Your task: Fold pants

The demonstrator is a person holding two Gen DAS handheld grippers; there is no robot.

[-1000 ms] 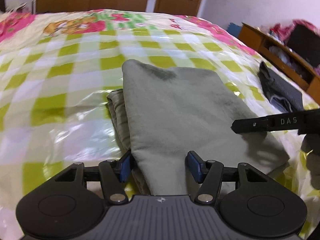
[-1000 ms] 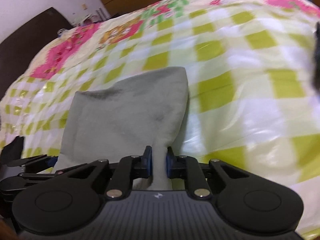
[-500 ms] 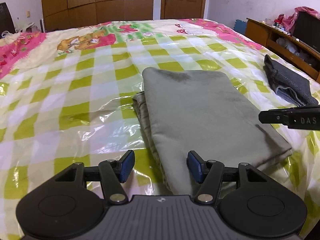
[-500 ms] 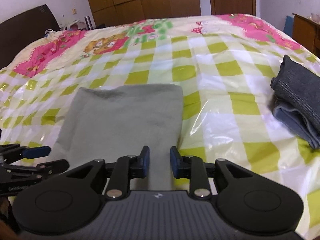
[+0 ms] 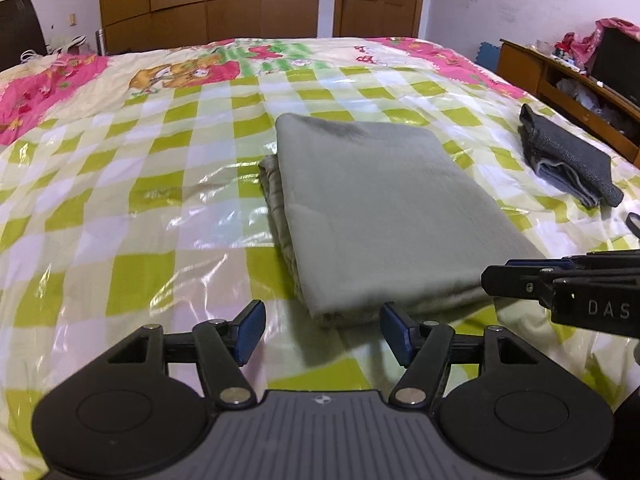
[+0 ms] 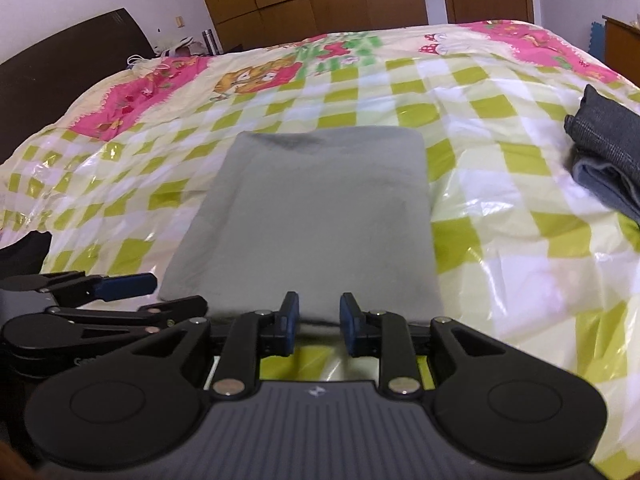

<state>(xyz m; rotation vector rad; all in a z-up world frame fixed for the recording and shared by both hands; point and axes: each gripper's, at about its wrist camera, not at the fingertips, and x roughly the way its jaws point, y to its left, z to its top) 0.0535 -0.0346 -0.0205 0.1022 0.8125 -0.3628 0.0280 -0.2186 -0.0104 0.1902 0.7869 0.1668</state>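
The folded grey-green pants (image 5: 372, 216) lie flat on the bed (image 5: 120, 184), on its shiny checked cover. The left gripper (image 5: 322, 330) hangs just short of their near edge, its jaws opening wide with nothing between them. The right gripper (image 6: 318, 326), at the same edge, has its jaws a little apart, pinching nothing. Folded dark jeans (image 5: 568, 160) lie well apart to the right.

A wide bed (image 5: 100, 184) carries everything, spread with a glossy sheet of green, white and pale yellow checks that turns to pink cartoon print toward the far end. Folded grey-green pants (image 5: 372, 208) lie flat near its middle. A folded dark grey garment (image 5: 568, 156) rests well apart toward the right edge.
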